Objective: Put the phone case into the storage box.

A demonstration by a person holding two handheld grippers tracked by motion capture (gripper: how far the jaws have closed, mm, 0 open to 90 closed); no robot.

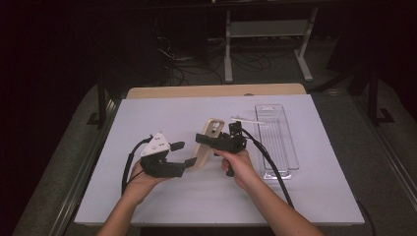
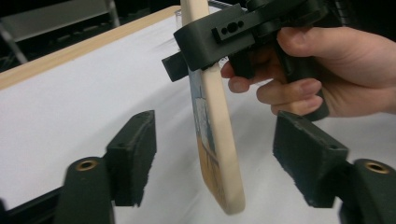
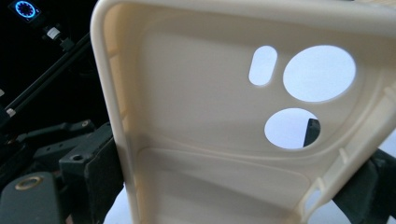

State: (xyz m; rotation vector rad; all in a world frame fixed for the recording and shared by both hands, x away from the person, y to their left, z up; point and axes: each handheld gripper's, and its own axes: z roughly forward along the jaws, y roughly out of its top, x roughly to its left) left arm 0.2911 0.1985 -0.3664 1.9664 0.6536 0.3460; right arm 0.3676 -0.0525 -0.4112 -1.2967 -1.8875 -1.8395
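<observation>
Right gripper (image 1: 204, 139): jaws clamped across the cream-coloured soft plastic phone case (image 1: 209, 142), one jaw on each long edge near the camera-cutout end; the right gripper view looks straight into the case's inside face, and a dark jaw tip shows through the lower round hole. Case hangs off the desk, lower end pointing down toward the person, so the free end is presented to the other hand, my read being a hand-over or a regrip. Left gripper (image 2: 215, 158): jaws wide, pads clear on both sides, lower end of the case edge-on between them, no contact visible. In the high view the left gripper sits just left of the case's lower end, grey three-cornered plate (image 1: 156, 144) on top, cable looping back to the wrist. White-covered desk (image 1: 162, 196) with a pale wood strip along the far edge; clear rectangular plastic tray (image 1: 276, 142) lies on it to the right, well apart from the case, possibly the case's packaging. Small white strip (image 1: 243, 119) just left of the tray's far end, can't tell what it is. Hard to make out: the case's outer face shows edge-on with some print, pattern unreadable. The case's top edge is cut off in both gripper views. Room beyond the desk is dark, just a grey shelf frame and floor cables.
</observation>
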